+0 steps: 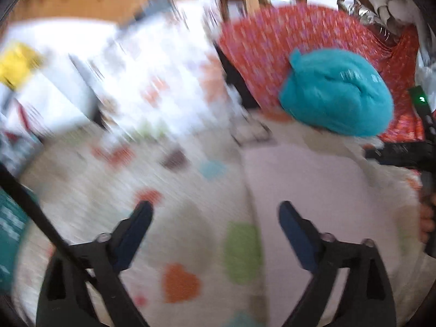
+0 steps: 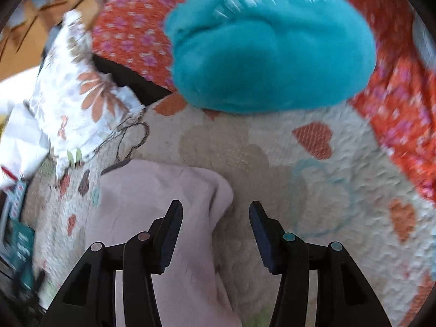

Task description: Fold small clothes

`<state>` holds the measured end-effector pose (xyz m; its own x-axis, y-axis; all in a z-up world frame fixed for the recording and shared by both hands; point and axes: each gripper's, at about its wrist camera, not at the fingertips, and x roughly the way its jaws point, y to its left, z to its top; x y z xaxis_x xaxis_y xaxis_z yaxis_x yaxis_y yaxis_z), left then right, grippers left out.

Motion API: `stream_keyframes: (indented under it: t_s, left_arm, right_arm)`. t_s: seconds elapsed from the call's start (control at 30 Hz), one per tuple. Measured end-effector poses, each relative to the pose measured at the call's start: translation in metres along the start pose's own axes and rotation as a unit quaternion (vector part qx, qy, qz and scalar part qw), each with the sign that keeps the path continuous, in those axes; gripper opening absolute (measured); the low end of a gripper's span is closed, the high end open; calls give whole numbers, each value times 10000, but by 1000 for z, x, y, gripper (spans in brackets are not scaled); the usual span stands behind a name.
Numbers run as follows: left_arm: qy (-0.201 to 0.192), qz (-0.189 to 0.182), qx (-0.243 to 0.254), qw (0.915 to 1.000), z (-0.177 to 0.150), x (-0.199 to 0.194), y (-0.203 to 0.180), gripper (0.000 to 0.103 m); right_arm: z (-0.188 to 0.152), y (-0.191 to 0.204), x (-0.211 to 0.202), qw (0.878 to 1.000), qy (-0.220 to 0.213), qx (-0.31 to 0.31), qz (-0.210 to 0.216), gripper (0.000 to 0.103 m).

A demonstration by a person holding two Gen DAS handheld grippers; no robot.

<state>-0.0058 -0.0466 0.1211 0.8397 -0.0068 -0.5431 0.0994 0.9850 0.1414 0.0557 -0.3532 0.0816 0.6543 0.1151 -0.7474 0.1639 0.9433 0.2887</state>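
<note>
Hovering my left tool [image 1: 215,212], spread, empty | my right tool [image 2: 215,209], spread, empty | both above pale pink soft cloth [image 2: 163,188] on heart-patterned white quilt [image 2: 340,147].

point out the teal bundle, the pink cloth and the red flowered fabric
teal bundle [image 2: 272,49], right wrist view, middle of its rounded front
pink cloth [image 2: 152,190], right wrist view, flat part left of the fingers
red flowered fabric [image 1: 267,49], left wrist view, broad part left of the bundle

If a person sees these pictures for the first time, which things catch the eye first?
The bright teal bundle of cloth stands out first, lying at the far side of the heart-patterned quilt against red floral fabric. Nearer, a pale pink garment lies on the quilt, under the open right gripper.
</note>
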Motion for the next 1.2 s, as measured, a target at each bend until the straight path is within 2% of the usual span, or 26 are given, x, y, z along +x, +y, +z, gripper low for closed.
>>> stream_keyframes:
  t_s: [0.03, 0.07, 0.1, 0.17, 0.23, 0.27, 0.3, 0.37, 0.4, 0.5, 0.6, 0.67, 0.77, 0.87, 0.93, 1.03, 1.13, 1.2]
  left_arm:
    - [-240, 201, 3, 9995, 1, -12, 5, 102]
    - [-509, 284, -45, 9983, 1, -26, 9, 103]
    - [-599, 257, -73, 9978, 3, -31, 12, 103]
    - [-644, 116, -132, 9978, 4, -43, 16, 103]
    - [-489, -215, -116, 9985, 3, -50, 16, 103]
    - [-398, -365, -93, 9985, 2, -54, 15, 103]
    - [-397, -414, -76, 9983, 2, -56, 12, 103]
    - [-633, -362, -19, 9973, -2, -72, 10, 103]
    - [-756, -283, -1, 9967, -5, -80, 7, 103]
    - [-1298, 0, -50, 9915, -13, -110, 8, 103]
    - [-1501, -89, -371, 9879, -23, -126, 14, 103]
    - [-1272, -264, -601, 9897, -30, -122, 15, 103]
    - [-760, -485, -631, 9939, -35, -105, 10, 103]
    - [-367, -467, -470, 9971, -40, -86, 2, 103]
    - [-276, -367, -412, 9981, -44, -77, 0, 103]
    - [-5, -389, -328, 9987, -53, -60, -4, 103]
    - [595, -435, -269, 9969, -64, -32, -7, 103]
    - [1042, -458, -362, 9928, -72, -13, -6, 103]
  right_arm:
    - [-5, 6, -5, 9999, -39, -132, -41, 55]
    - [-12, 13, -10, 9996, -63, -282, -28, 55]
    - [-21, 22, -15, 9989, -32, -466, 107, 55]
    - [-36, 35, -17, 9967, 151, -592, 532, 55]
    - [-53, 41, -7, 9930, 596, -474, 904, 55]
    - [-60, 41, -1, 9923, 756, -440, 874, 55]
    - [-69, 40, 4, 9935, 874, -439, 588, 55]
    - [-80, 37, 6, 9931, 1027, -561, 31, 57]
    - [-86, 35, 2, 9915, 1155, -587, -107, 57]
    - [-99, 28, -18, 9898, 1353, -430, -112, 57]
    - [-105, 28, -44, 9913, 1251, -402, 76, 59]
    - [-108, 31, -58, 9931, 1065, -480, 126, 63]
    - [-112, 44, -65, 9948, 703, -741, -54, 65]
    - [-114, 55, -63, 9935, 480, -1002, -244, 65]
    - [-115, 57, -61, 9922, 379, -1135, -359, 65]
    - [-116, 56, -54, 9919, 398, -1137, -411, 65]
    - [-118, 53, -44, 9924, 560, -1028, -373, 66]
    - [-120, 52, -39, 9922, 634, -1012, -352, 66]
